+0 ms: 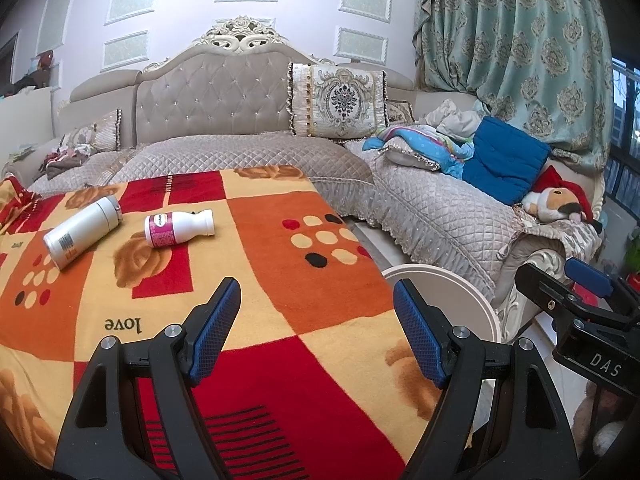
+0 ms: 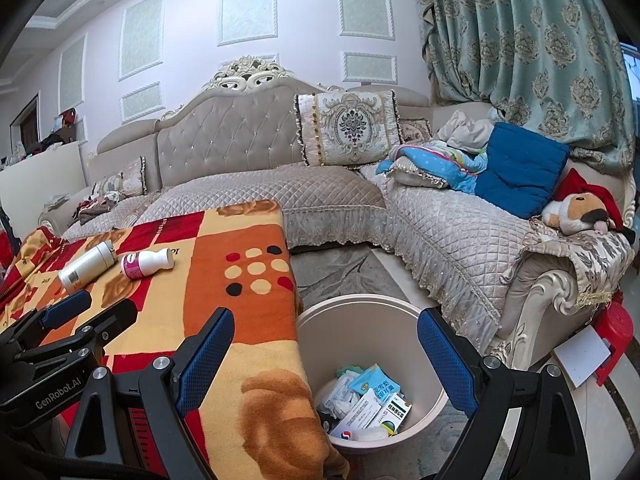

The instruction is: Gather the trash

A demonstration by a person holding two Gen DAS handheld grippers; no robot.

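While the patterned blanket (image 1: 256, 264) in red, orange and cream covers the table, the beige bin (image 2: 400, 312) stands on the floor just beside its right edge, holding crumpled wrappers and small printed boxes. On the blanket's far left part lie two bottles on their sides, a plain white bottle (image 1: 82, 232) and just right of it a shorter pink-labelled bottle (image 1: 178, 228). Both the left gripper (image 1: 318, 320) and right gripper (image 2: 324, 352) hang spread wide and empty, the left over the blanket, the right over its bin-side edge.

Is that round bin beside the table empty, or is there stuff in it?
Not empty: the bin holds packets and small cartons across its bottom.
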